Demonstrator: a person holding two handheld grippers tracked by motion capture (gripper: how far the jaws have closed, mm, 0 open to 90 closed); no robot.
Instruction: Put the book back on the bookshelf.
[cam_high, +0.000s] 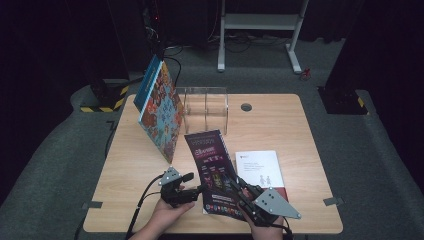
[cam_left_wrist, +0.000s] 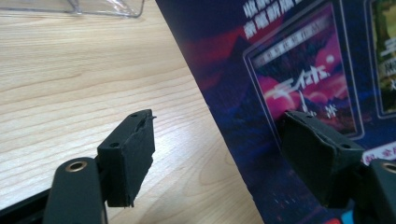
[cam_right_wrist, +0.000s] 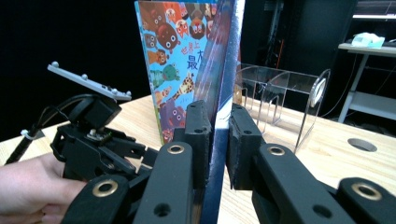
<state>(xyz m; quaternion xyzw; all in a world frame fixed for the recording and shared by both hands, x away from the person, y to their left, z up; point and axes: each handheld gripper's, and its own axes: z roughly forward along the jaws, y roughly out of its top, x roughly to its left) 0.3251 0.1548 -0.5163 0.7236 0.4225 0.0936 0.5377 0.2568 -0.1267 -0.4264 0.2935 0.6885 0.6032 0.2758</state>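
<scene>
The dark booklet (cam_high: 214, 170), its purple and red cover crowded with small game-like panels and Chinese characters too blurred to read, is lifted off the wooden table (cam_high: 280, 125) near its front edge. The right gripper (cam_high: 243, 196) pinches the booklet's edge, jaws pressed together on it; in the right gripper view the pages rise edge-on between the two black pads. The left gripper (cam_high: 196, 186) sits just left of the booklet, jaws spread, one pad over bare wood and the other in front of the cover. Behind the booklet stands a clear acrylic rack (cam_high: 206, 108), with a colourful children's book (cam_high: 161, 109) of cartoon animals and Chinese lettering leaning beside it. A white leaflet (cam_high: 260, 168) lies flat just right of the booklet. Grey carpet and dark curtains surround the table.
</scene>
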